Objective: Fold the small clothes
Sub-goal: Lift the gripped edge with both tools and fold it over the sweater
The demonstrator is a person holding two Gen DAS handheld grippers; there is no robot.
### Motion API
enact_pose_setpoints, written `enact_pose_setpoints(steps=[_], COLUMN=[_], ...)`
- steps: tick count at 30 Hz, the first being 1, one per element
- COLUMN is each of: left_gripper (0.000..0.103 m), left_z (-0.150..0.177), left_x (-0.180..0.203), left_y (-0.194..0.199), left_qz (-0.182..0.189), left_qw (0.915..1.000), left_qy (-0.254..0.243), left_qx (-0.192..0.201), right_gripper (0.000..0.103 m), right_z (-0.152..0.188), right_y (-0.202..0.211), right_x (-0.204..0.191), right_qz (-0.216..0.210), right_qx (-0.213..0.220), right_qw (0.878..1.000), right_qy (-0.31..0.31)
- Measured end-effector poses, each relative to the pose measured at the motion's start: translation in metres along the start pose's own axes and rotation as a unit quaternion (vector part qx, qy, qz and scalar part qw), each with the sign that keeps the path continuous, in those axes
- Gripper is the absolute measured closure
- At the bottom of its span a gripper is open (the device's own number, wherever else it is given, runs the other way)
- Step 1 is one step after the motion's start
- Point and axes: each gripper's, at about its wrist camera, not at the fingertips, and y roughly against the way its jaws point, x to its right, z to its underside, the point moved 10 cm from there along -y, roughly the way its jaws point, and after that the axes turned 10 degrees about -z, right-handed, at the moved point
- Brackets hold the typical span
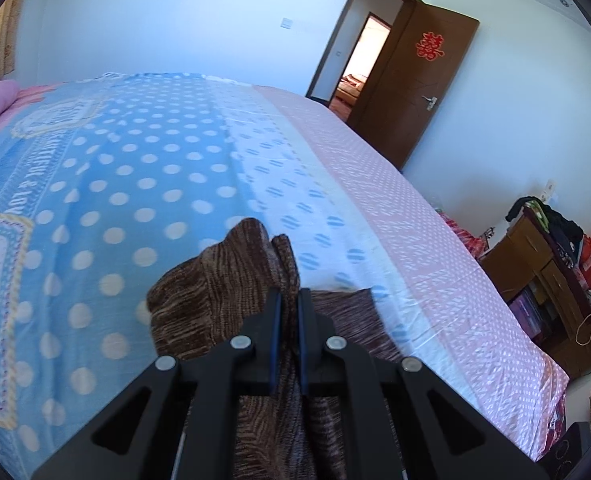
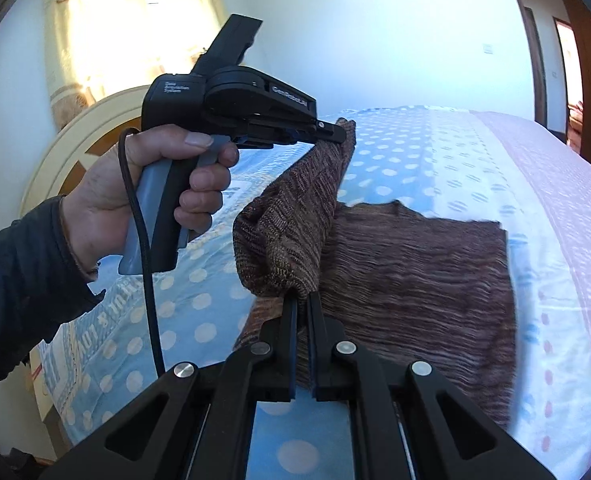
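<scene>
The bed with its blue polka-dot sheet lies under everything. On it my brown knit garment lies flat, one edge lifted above the bed. My left gripper pinches that raised edge, fingers closed tight. My right gripper clamps the same fold nearer me.

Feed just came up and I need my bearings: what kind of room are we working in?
A home bedroom, most likely: the brown knit garment lies on a bed with a polka-dot sheet, beside a wooden door and a curtained window.
</scene>
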Motion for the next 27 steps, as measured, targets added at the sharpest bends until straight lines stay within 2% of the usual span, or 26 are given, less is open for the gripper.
enact_pose_setpoints(steps=[15, 22, 27], left_gripper=[0.095, 0.095, 0.095], left_z=[0.016, 0.030, 0.047], left_x=[0.081, 0.116, 0.128], left_y=[-0.044, -0.074, -0.103], left_qz=[0.029, 0.018, -0.014], left_qw=[0.9982, 0.9960, 0.9925], left_qy=[-0.045, -0.081, -0.114], left_qx=[-0.026, -0.035, -0.040], right_gripper=[0.100, 0.100, 0.100], right_z=[0.037, 0.060, 0.080], right_y=[0.042, 0.048, 0.042], right_x=[0.067, 0.107, 0.126], right_qz=[0.017, 0.027, 0.022], right_qx=[-0.015, -0.020, -0.035], right_qw=[0.996, 0.988, 0.980], right_qy=[-0.087, -0.148, -0.193])
